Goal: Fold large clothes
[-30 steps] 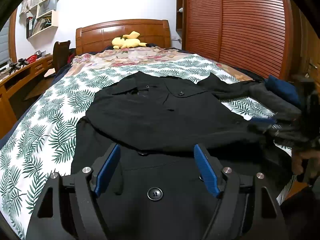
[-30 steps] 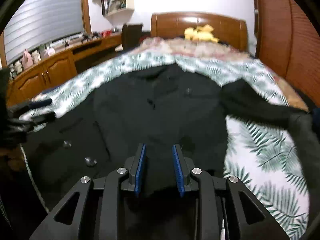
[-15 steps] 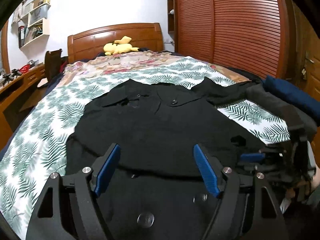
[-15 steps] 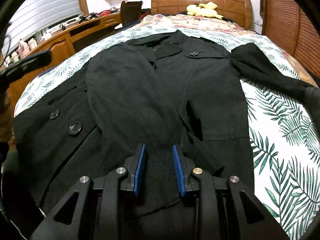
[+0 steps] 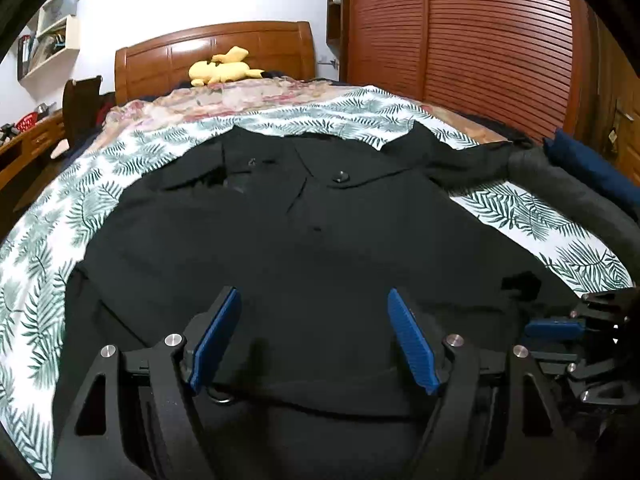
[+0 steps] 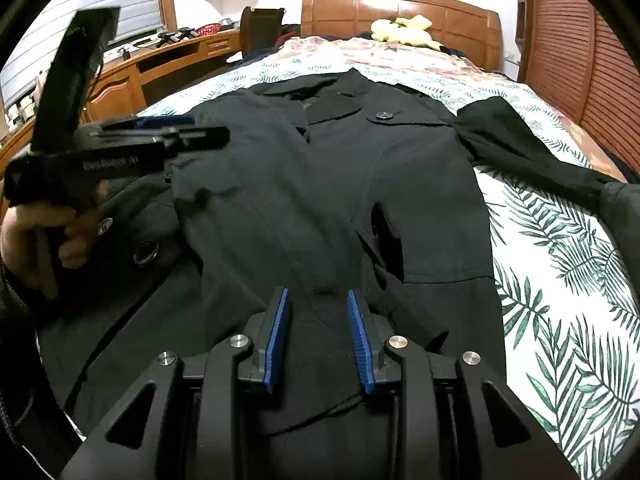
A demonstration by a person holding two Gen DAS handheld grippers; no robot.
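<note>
A black coat (image 6: 328,184) is spread on the bed (image 6: 560,264), collar toward the headboard. The left claw (image 5: 312,336) is held released above its lower part. The right claw (image 6: 316,336) is narrowly parted, with cloth between the pads, apparently unpinched.

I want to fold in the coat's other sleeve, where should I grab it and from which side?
Probably take the sleeve near its cuff end, coming from the bed's right edge. It lies flat, stretched outward on the leaf-print sheet, away from the coat body, so the far end is free to lift and carry across.
</note>
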